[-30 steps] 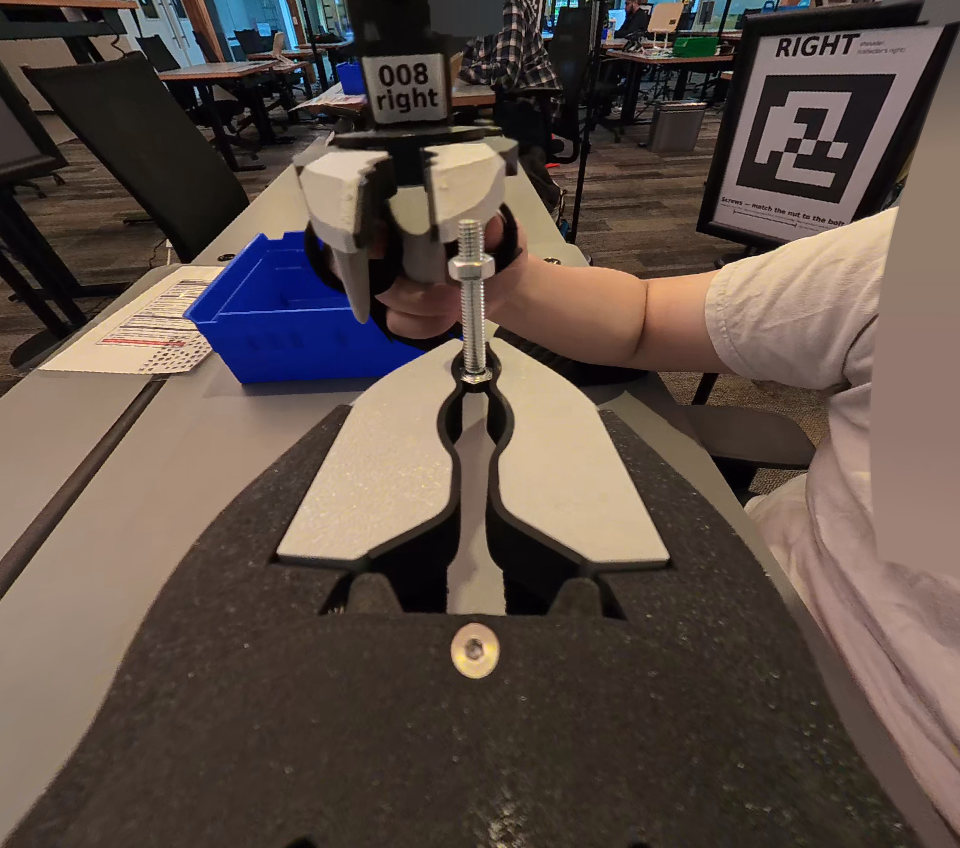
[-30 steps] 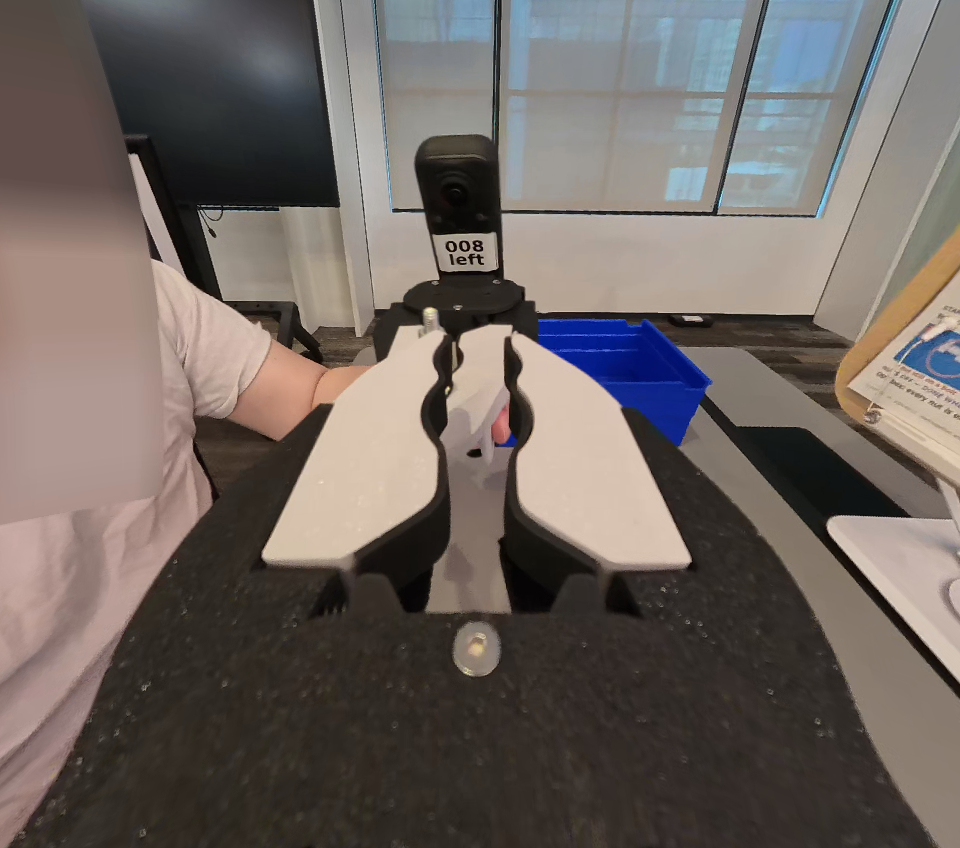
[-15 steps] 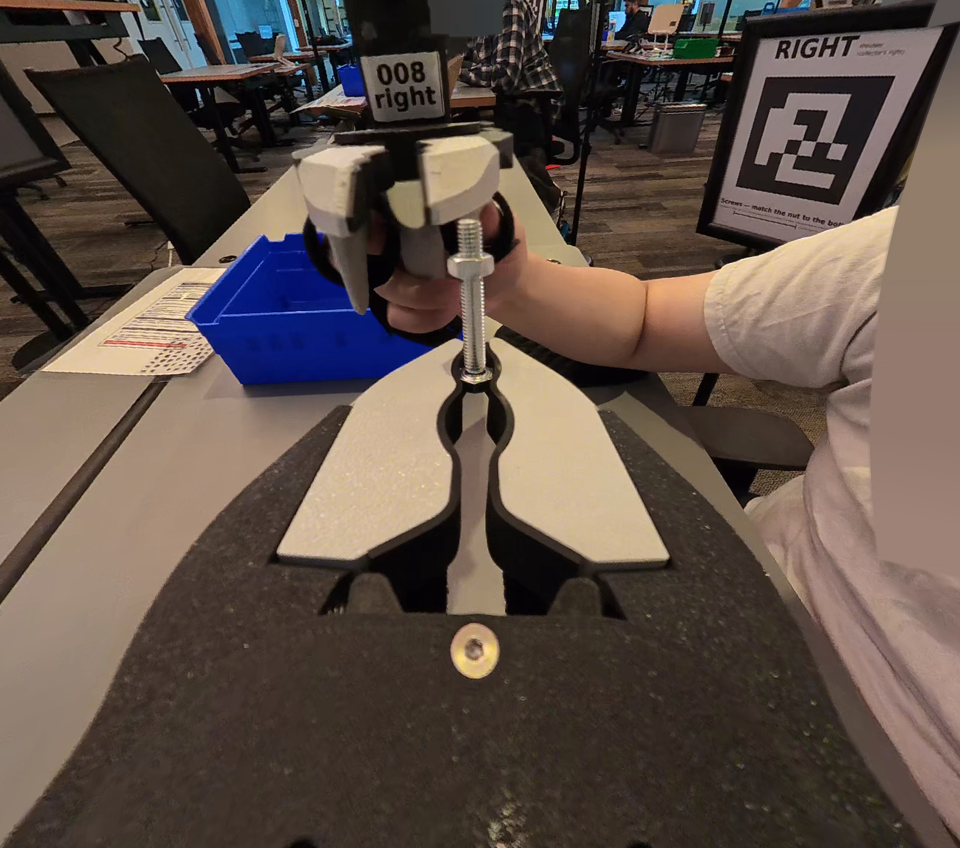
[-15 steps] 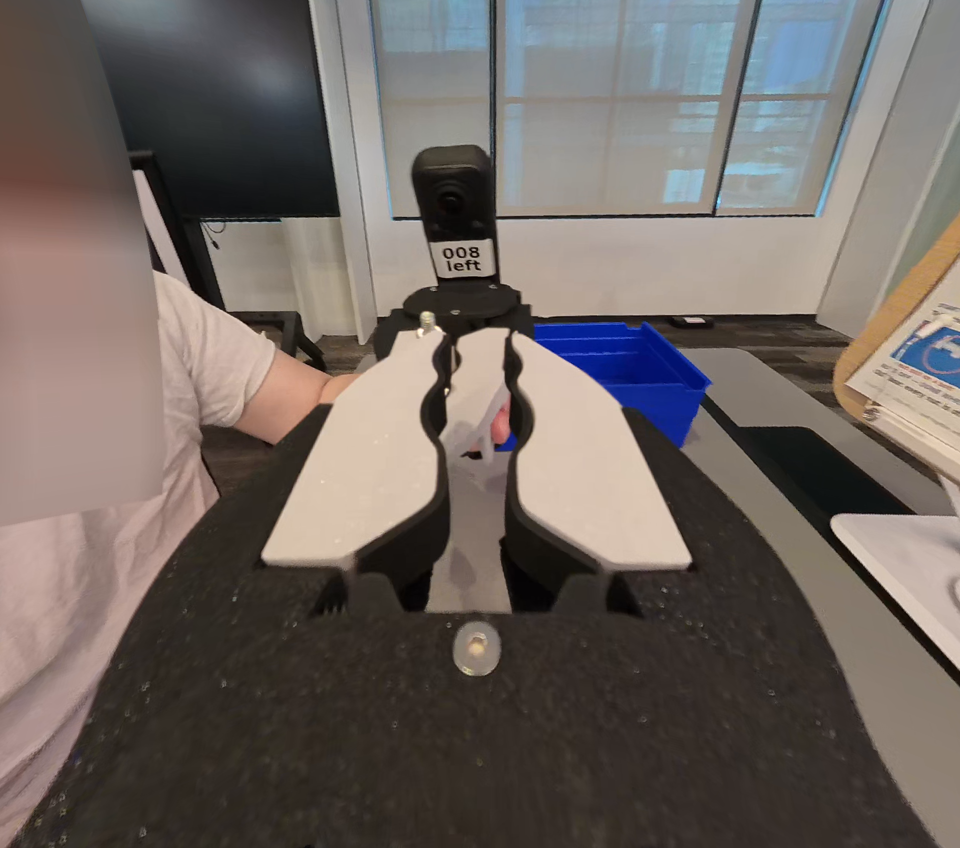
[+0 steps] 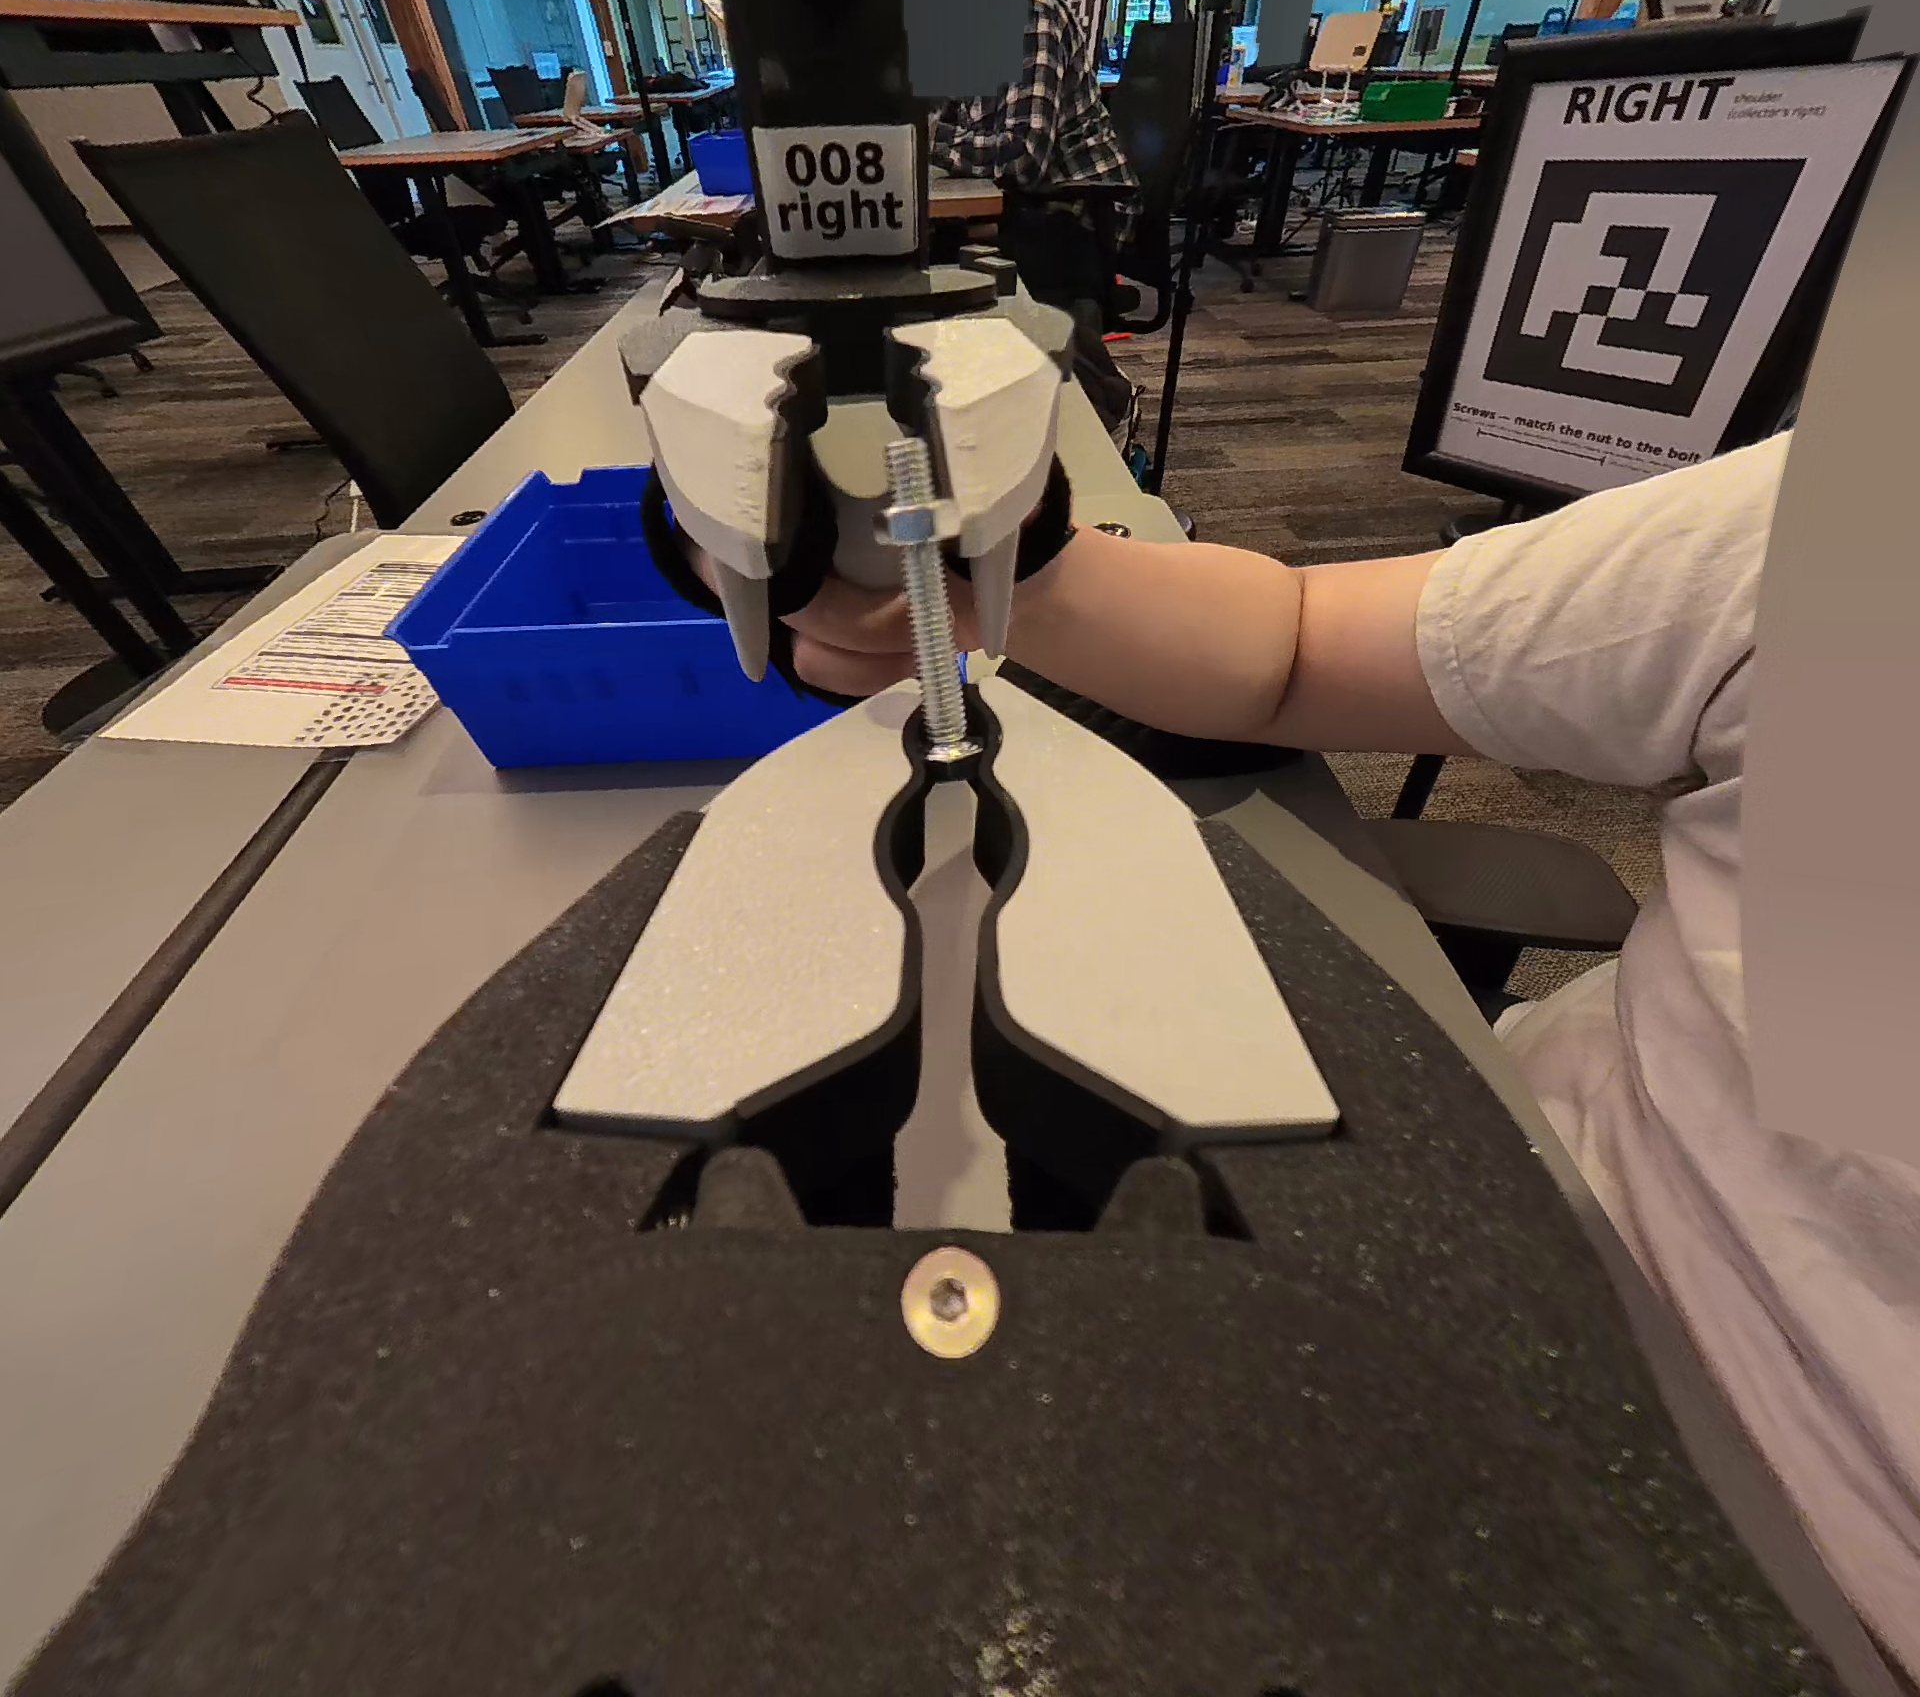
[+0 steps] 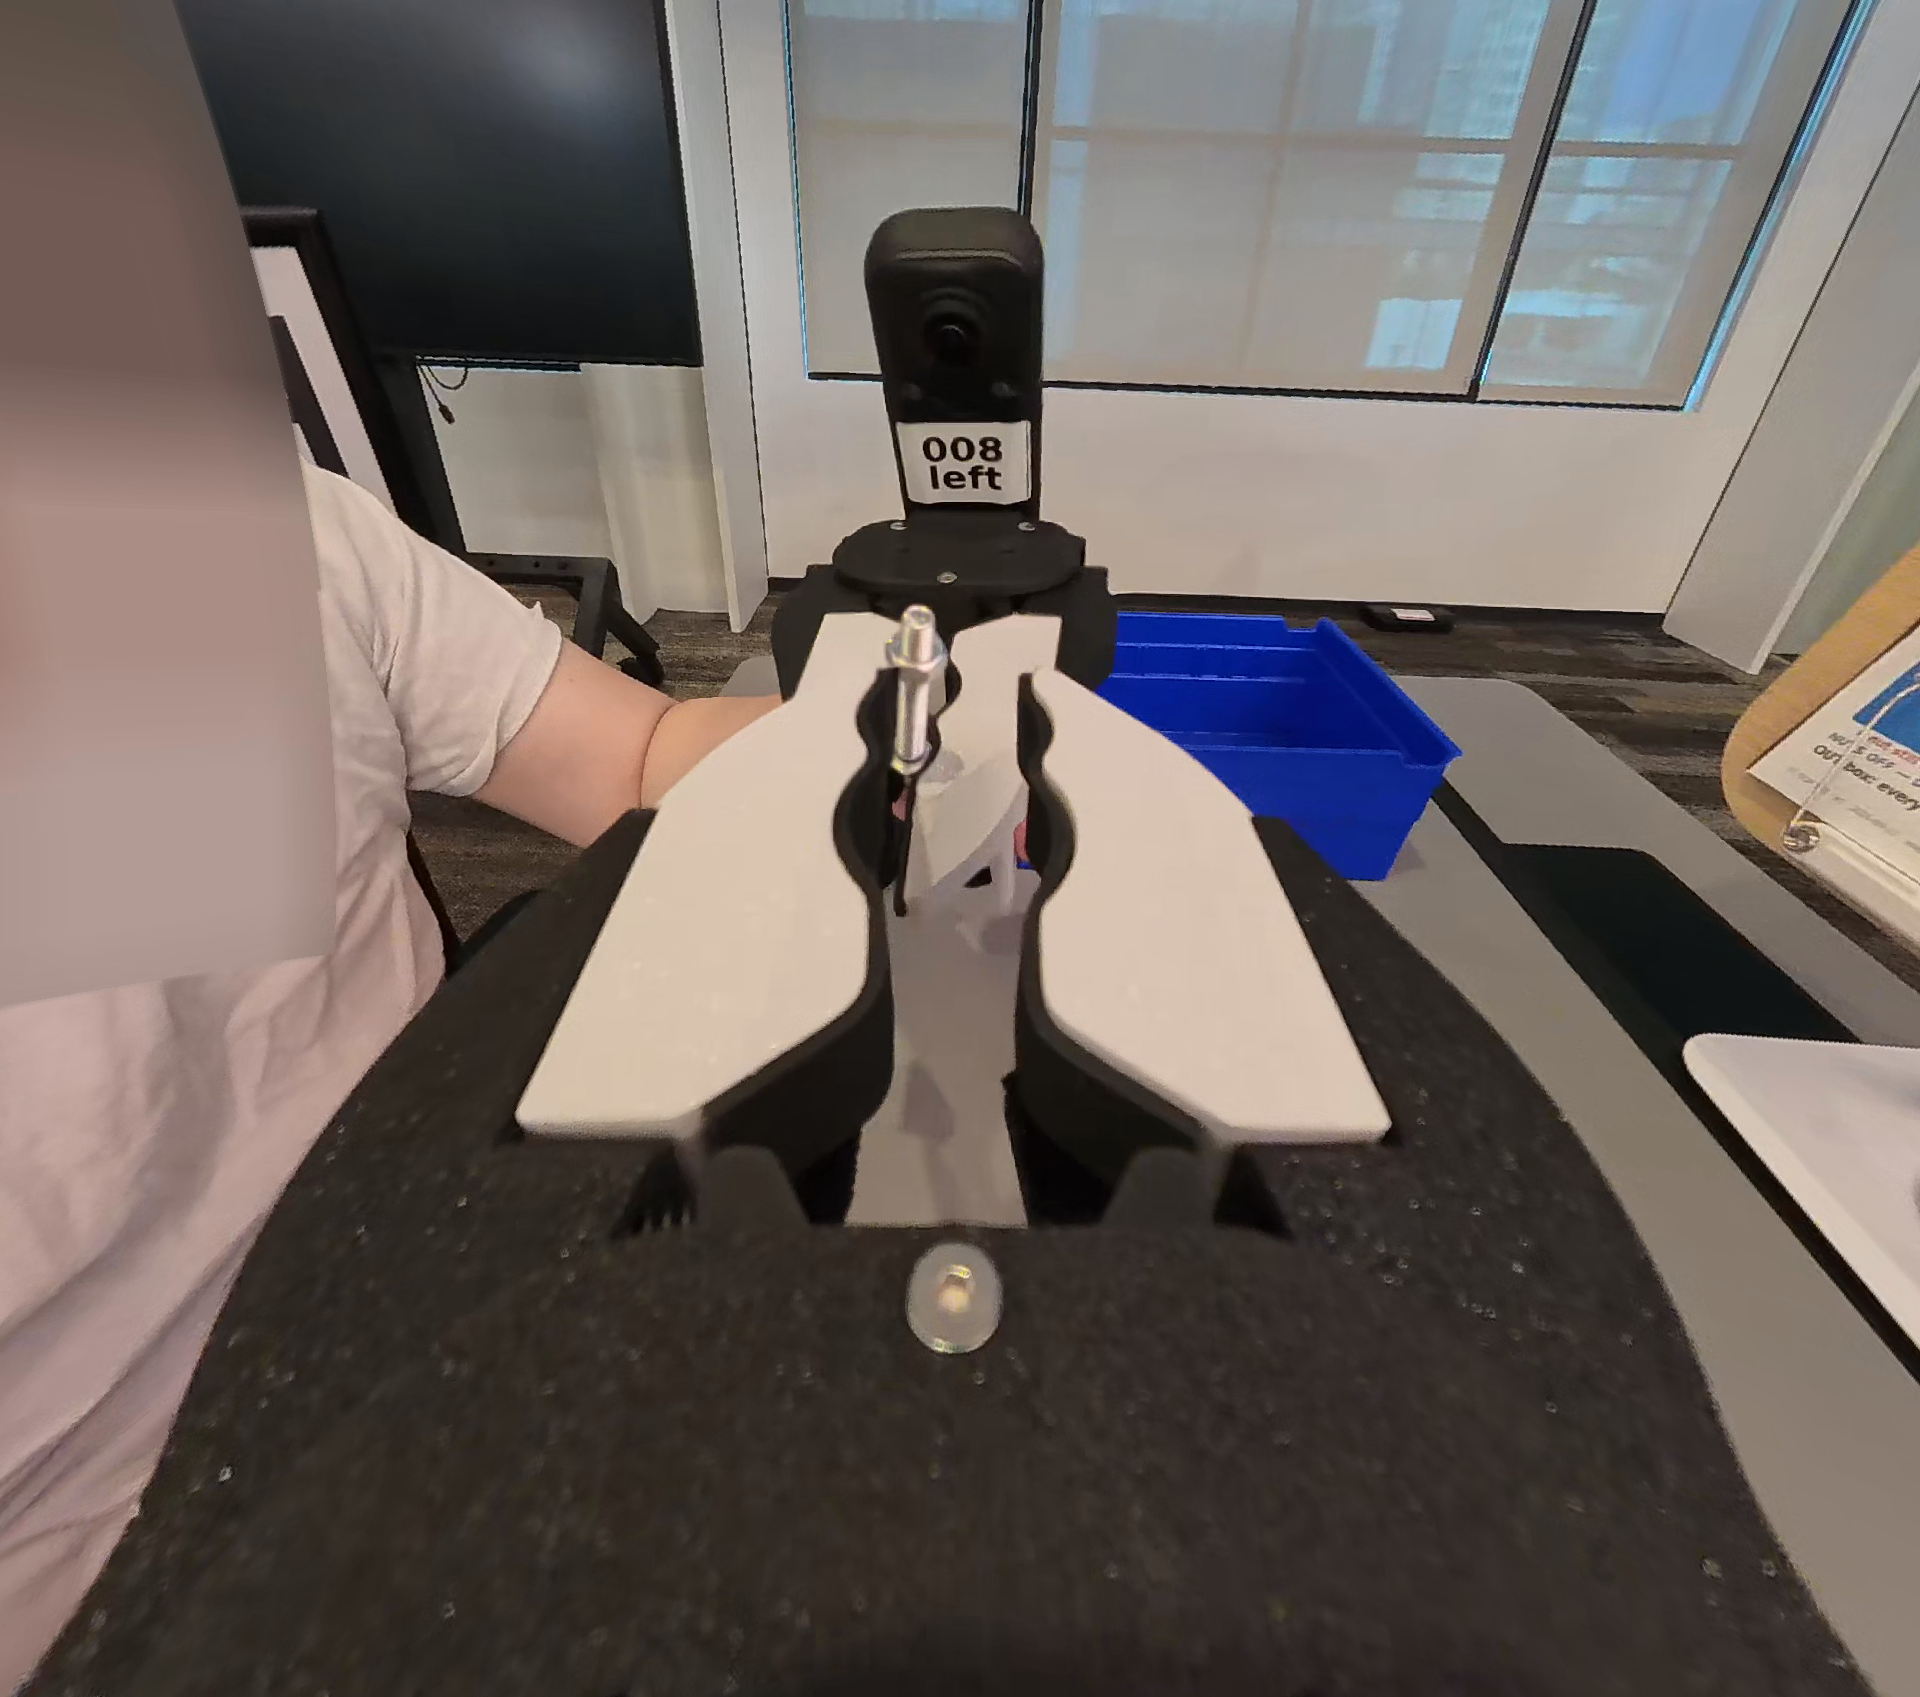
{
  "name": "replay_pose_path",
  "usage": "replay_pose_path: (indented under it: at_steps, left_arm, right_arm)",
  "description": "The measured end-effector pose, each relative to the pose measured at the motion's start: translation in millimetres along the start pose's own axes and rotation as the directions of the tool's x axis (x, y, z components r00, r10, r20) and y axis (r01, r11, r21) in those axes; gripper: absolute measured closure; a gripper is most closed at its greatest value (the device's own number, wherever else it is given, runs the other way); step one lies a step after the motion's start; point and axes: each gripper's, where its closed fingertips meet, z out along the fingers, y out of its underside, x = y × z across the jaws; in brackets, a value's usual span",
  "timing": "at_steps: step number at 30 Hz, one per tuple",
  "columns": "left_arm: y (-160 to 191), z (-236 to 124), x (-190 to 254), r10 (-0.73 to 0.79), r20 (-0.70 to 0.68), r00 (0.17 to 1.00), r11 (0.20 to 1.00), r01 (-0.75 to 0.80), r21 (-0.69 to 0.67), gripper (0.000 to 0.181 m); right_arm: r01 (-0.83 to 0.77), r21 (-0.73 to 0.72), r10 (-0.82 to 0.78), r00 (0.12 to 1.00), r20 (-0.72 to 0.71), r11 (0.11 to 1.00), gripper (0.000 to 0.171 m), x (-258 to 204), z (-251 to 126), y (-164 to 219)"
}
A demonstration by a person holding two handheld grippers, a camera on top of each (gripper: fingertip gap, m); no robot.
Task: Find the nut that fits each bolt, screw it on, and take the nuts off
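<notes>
A silver bolt point(image 5: 932, 629) stands upright, its head clamped in my left gripper point(image 5: 948, 754), which is shut on it. A hex nut point(image 5: 914, 523) sits high on the thread, a little below the tip. My right gripper point(image 5: 871, 639) faces me with its jaws open, one finger on each side of the shaft, and the nut lies close to one finger. In the right wrist view the bolt point(image 6: 912, 712) and nut point(image 6: 914, 655) show just beyond my open right gripper point(image 6: 945, 712), near its left finger. I cannot tell whether that finger touches the nut.
A blue bin point(image 5: 582, 691) stands on the grey table point(image 5: 208, 920) behind the grippers and also shows in the right wrist view point(image 6: 1299, 774). A printed sheet point(image 5: 301, 660) lies left of it. A framed sign point(image 5: 1642, 276) stands at the right. A white tray point(image 6: 1818, 1128) lies at the right edge. The left gripper's tips are roughly 4 cm from the right gripper's.
My right gripper has swung round to face the bolt squarely and opened a little wider, so its fingers now straddle the shaft. My left gripper and the bolt have stayed put.
</notes>
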Motion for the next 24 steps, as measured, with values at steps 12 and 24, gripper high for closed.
replay_pose_path:
  at_steps: [12,24]
  left_arm:
    - [-1.7,1.0,4.9,0.013,-0.016,1.0,1.0,-0.013,0.001,0.178]
    - [-8.9,-1.9,3.8,0.012,-0.002,1.0,0.999,-0.012,0.041,0.178]
  right_arm:
    - [0.01,0.052,-0.012,0.999,0.039,0.999,0.151,-13.1,4.8,-8.7]
    - [0.016,0.047,-0.017,1.0,0.025,0.999,0.153,-12.3,6.3,-7.2]
